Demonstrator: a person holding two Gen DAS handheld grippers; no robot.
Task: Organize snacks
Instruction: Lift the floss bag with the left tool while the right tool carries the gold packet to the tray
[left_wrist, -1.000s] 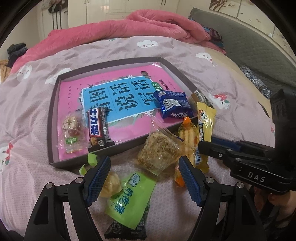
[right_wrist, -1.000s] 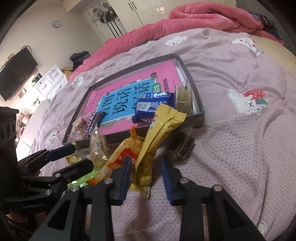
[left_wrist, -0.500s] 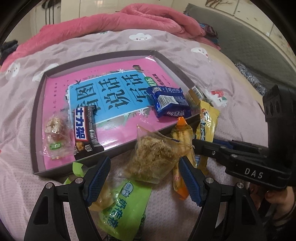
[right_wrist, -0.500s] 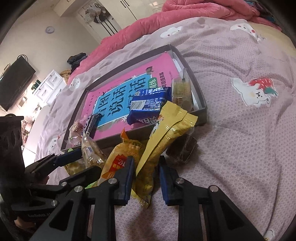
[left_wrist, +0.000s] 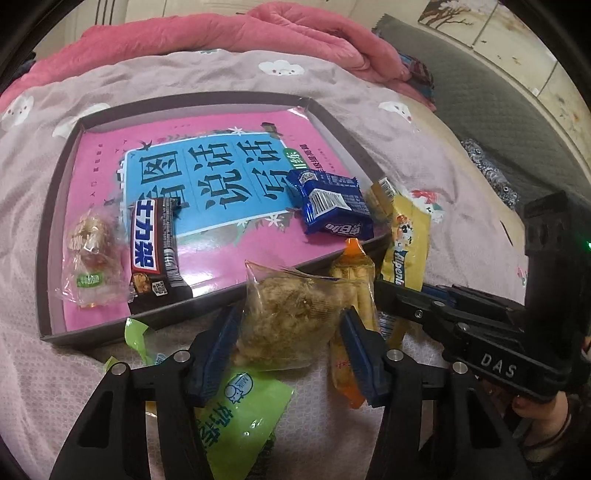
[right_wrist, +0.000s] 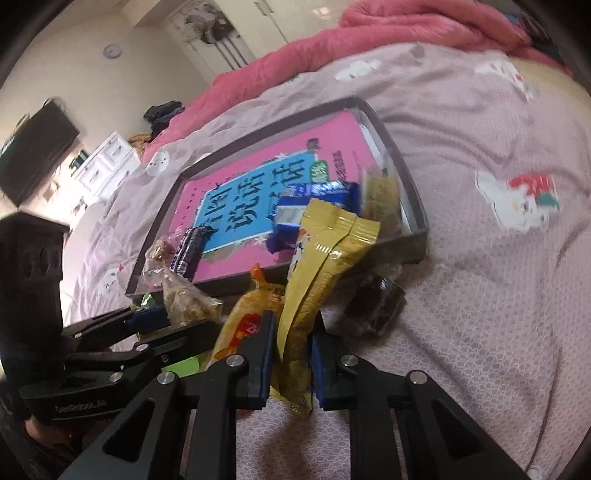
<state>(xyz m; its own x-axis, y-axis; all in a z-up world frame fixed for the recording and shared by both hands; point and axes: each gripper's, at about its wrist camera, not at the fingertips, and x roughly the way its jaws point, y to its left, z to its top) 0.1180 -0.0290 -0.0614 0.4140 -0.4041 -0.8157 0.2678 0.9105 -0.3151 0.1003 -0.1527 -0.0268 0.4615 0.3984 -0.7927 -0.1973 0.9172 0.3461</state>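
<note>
Left wrist view: left gripper (left_wrist: 290, 345), jaws closing around clear floss-cake packet (left_wrist: 291, 314) on bed (left_wrist: 424, 147), just before tray (left_wrist: 48, 236); tray holds chocolate bar (left_wrist: 155, 251), blue wafer pack (left_wrist: 332, 206).
Right wrist view: right gripper (right_wrist: 291, 354), jaws clamped narrow on yellow candy packet (right_wrist: 317, 266), lifted before tray's near corner; orange packet (right_wrist: 247, 317) alongside.
</note>
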